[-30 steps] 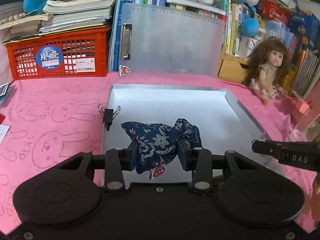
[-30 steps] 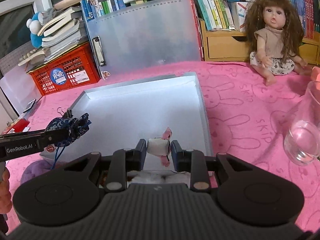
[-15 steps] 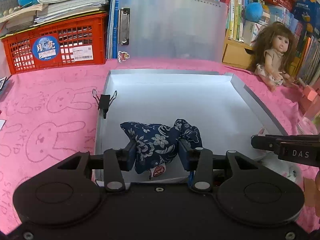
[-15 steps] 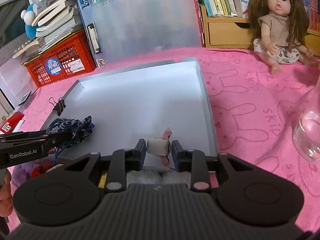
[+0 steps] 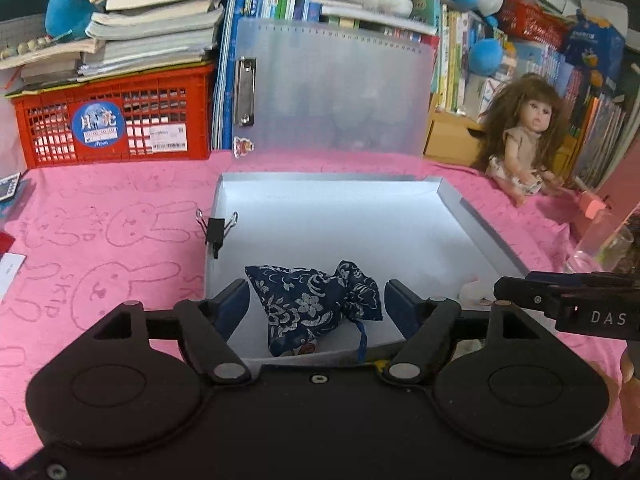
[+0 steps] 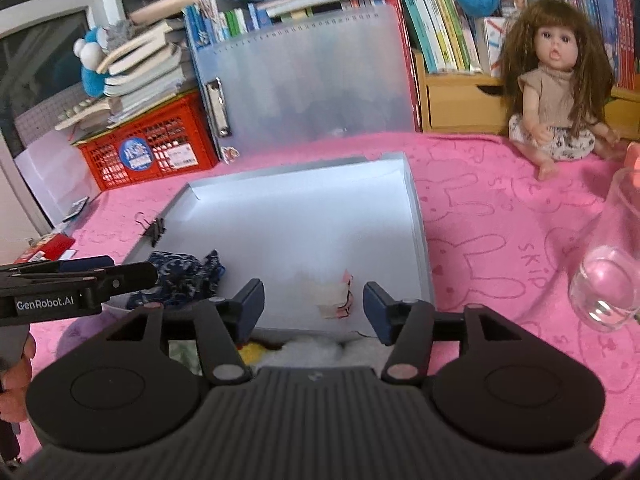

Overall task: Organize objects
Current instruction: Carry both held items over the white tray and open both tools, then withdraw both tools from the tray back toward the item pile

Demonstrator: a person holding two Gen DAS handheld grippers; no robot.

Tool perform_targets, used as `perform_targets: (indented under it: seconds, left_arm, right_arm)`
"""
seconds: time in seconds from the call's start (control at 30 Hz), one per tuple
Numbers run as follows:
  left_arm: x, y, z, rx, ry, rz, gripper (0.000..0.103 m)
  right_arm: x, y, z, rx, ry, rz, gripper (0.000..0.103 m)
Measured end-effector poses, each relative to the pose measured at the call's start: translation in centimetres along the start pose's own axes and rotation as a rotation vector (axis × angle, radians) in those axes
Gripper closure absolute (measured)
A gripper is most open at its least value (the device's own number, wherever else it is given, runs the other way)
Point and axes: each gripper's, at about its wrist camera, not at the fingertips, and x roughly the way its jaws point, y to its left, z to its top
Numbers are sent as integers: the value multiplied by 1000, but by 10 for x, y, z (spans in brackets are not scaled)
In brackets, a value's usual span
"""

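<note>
Both claws opening — left gripper around pouch, right gripper around blurred packet.

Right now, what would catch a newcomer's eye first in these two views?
Probably the shallow grey tray in the middle of the pink rabbit-print cloth, with a dark blue flowered pouch lying at its near edge between the opening jaws of the left gripper. Next, the long-haired doll sitting at the far right, and the red crate under stacked books at the far left.

Doll by bookshelf, red crate under books, glass right.
</note>
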Motion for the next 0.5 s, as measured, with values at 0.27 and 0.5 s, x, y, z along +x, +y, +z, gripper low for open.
perform_targets:
  seconds: [0.27, 0.5]
  left_arm:
    - [-47, -2, 16, 27, -84, -38, 26]
    - [-85, -7, 38, 16, -159, -82, 25]
  right_arm:
    - [-39, 6, 15, -20, -80, 15, 32]
    - [-68, -3, 35, 98, -154, 100, 30]
